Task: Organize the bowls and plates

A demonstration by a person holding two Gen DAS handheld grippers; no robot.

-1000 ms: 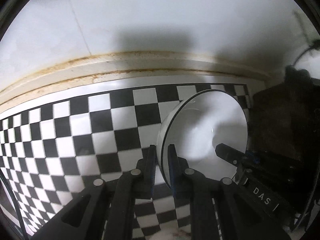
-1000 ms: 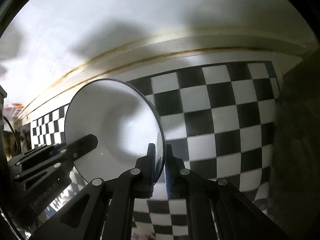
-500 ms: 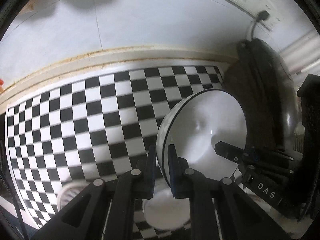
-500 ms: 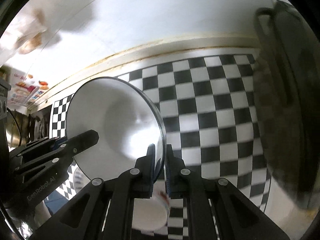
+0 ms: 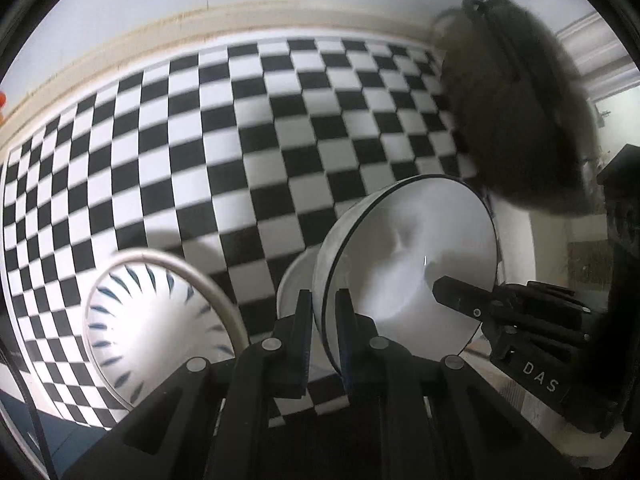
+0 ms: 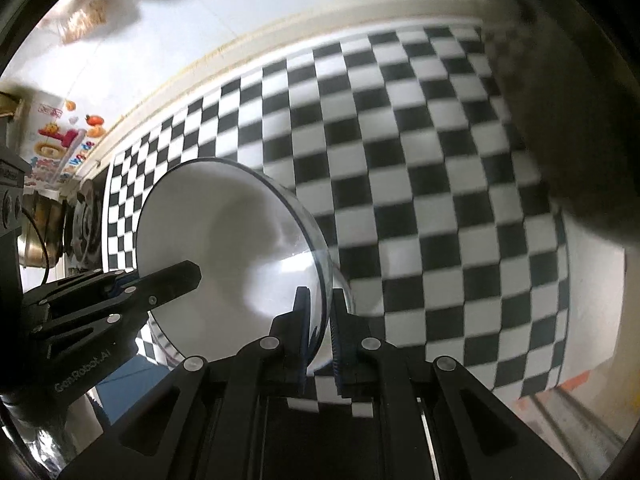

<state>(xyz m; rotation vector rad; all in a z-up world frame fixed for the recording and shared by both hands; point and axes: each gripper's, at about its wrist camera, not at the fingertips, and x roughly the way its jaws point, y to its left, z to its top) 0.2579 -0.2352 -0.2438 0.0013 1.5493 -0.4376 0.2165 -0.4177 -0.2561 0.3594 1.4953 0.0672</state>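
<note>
Since the earlier frame, more checkered cloth (image 5: pixel 280 140) and a blue-dashed bowl (image 5: pixel 152 320), lower left, were brought into view. The white bowl (image 5: pixel 412 264), centre-right, was held aloft, its rim pinched by left gripper (image 5: pixel 323 340) and right gripper (image 6: pixel 320 332).

striped bowl (image 5: pixel 156 320) lower left, dark pot (image 5: pixel 516 120) blocking right

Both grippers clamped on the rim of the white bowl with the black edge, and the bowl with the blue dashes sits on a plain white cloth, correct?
Not quite. The cloth is black-and-white checkered, not plain white; the left wrist view shows it. The rest holds: left gripper and right gripper both clamp the rim of the white bowl, and the blue-dashed bowl sits on that cloth.
</note>
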